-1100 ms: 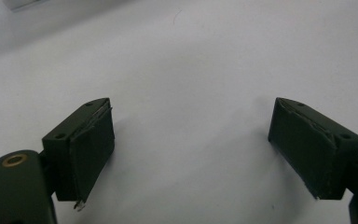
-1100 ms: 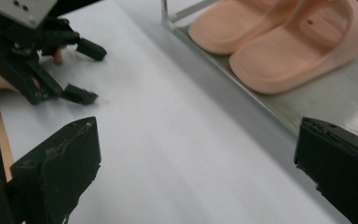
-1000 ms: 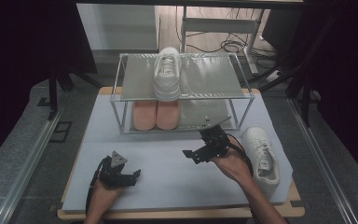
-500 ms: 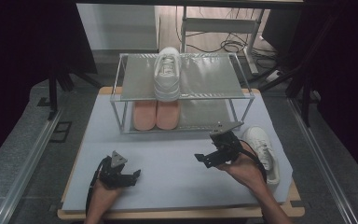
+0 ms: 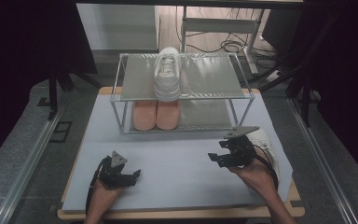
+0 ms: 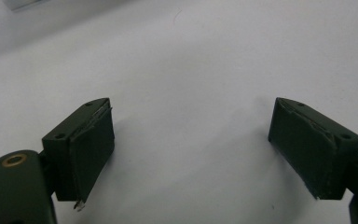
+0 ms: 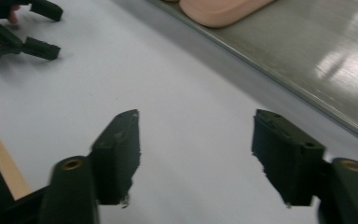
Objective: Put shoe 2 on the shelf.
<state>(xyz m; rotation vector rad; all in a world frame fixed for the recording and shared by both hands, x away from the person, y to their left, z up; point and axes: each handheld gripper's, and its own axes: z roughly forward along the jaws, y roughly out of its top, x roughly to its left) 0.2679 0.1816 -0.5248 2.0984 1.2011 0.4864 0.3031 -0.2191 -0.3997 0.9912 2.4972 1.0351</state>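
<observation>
White matting covers the wooden table (image 5: 177, 168), with a two-tier metal-and-glass shoe rack (image 5: 182, 91) at centre frame. One white sneaker (image 5: 167, 79) sits on its top shelf, and a pink pair (image 5: 156, 114) is below. Another white sneaker (image 5: 266, 149) lies at lower right, just behind the right tongs (image 5: 219, 156), whose jaws have just been closing, nothing between them. Left tongs (image 5: 133, 176) at lower left gape wide, empty.
</observation>
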